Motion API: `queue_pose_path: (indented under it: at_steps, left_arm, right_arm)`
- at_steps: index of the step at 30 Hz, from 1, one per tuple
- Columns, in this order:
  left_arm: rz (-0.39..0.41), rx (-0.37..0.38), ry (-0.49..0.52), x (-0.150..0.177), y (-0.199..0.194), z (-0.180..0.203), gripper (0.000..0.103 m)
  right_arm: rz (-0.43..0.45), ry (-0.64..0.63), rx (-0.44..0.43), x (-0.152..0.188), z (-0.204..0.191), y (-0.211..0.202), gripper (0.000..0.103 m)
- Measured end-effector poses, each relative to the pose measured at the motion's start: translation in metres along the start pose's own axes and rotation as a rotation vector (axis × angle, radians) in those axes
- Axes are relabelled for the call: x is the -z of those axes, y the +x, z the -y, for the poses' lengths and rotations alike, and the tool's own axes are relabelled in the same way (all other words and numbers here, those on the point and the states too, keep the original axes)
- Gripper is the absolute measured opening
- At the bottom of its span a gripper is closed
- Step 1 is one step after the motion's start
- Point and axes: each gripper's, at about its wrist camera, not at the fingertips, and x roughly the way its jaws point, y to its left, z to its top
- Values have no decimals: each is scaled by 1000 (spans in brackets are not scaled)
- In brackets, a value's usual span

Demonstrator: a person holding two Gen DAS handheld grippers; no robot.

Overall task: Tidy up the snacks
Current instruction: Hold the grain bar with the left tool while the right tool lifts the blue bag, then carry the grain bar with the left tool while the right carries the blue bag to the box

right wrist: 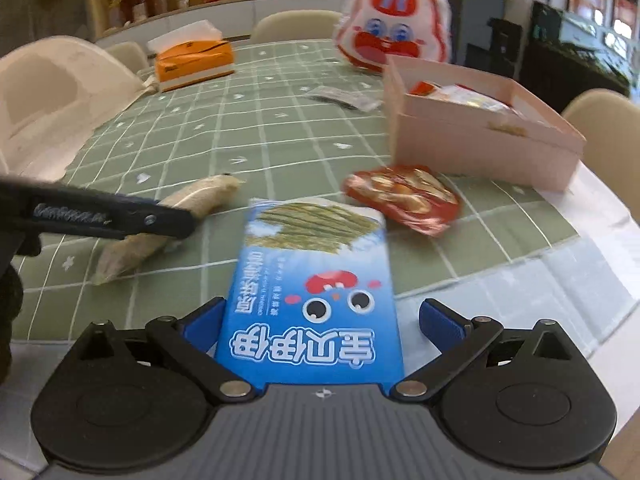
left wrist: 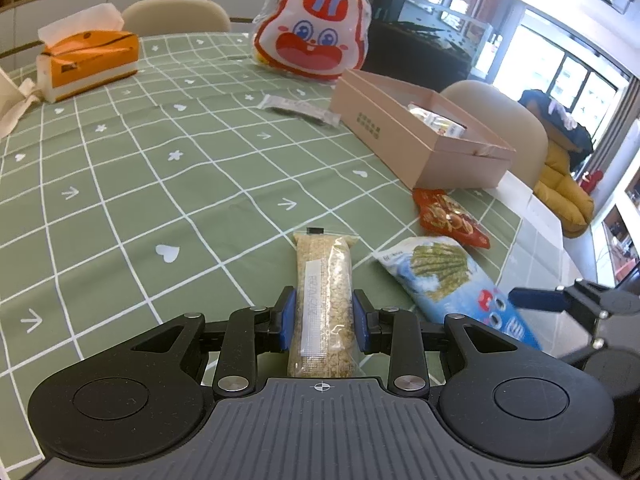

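Observation:
My left gripper (left wrist: 324, 312) is shut on a clear oat bar packet (left wrist: 324, 300) that lies on the green checked tablecloth (left wrist: 160, 168). The same packet shows in the right wrist view (right wrist: 168, 228), with the left gripper's finger across it. My right gripper (right wrist: 320, 320) is open, its blue pads either side of a blue seaweed snack bag (right wrist: 316, 280), with a gap on the right. That bag lies right of the oat bar (left wrist: 448, 280). A red snack packet (left wrist: 450, 218) (right wrist: 404, 198) lies beyond. The pink open box (left wrist: 424, 132) (right wrist: 480, 136) holds snacks.
A rabbit-face bag (left wrist: 316, 28) (right wrist: 396, 28) stands behind the box. A small clear wrapper (left wrist: 300, 108) (right wrist: 344, 96) lies near it. An orange tissue box (left wrist: 88, 60) (right wrist: 192, 60) sits far left. Chairs surround the table. A white seat (right wrist: 52, 96) is at left.

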Motion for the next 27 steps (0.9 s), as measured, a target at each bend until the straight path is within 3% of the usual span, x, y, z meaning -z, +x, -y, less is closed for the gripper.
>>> queue_pose_path:
  at_steps: [4,7,17,23,27]
  left_arm:
    - [30,-9,77,6,1,9,34]
    - [30,-26,102,7,2,13,35]
    - [14,-96,107,14,-4,31,34]
    - [20,7,148,21,-21,71,34]
    - [114,63,157,-16,-40,99,34]
  right_arm:
    - [24,4,-10,0,3,3,100]
    - [54,-34,-21,1,-3,3,85]
    - [95,-69,-74,12,33,-42,83]
    - [192,-63,-41,8,78,-86,82]
    - [308,-59,-28,-20,109,-119,82]
